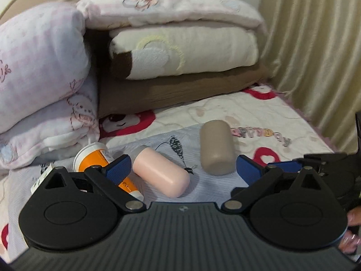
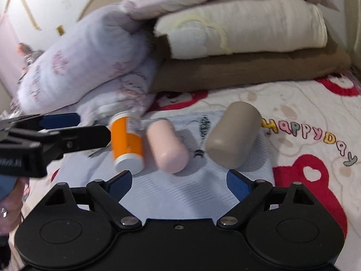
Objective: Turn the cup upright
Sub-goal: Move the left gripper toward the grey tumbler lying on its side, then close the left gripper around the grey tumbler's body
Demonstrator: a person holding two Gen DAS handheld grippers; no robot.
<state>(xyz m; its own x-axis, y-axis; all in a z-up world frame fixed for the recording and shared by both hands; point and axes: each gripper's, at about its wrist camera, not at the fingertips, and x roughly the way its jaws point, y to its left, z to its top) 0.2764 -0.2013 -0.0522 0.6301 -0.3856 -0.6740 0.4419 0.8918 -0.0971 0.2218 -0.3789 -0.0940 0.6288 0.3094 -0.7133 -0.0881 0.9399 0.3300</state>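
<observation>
Just above cups (image 1: 217, 148), tongs (image 1: 182, 168) spread.

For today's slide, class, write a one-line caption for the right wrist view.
Open right tool faces a pink cup, grey cup and orange bottle lying on the bed.

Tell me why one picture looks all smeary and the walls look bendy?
Right wrist view: motion blur smears the orange bottle, pink cup and pillows. Left wrist view: sharper on the pink cup and grey cup, soft shadows beside them. Both views: the fisheye lens bends the edges, dark corners; both tongs, left and right, stand open.
</observation>
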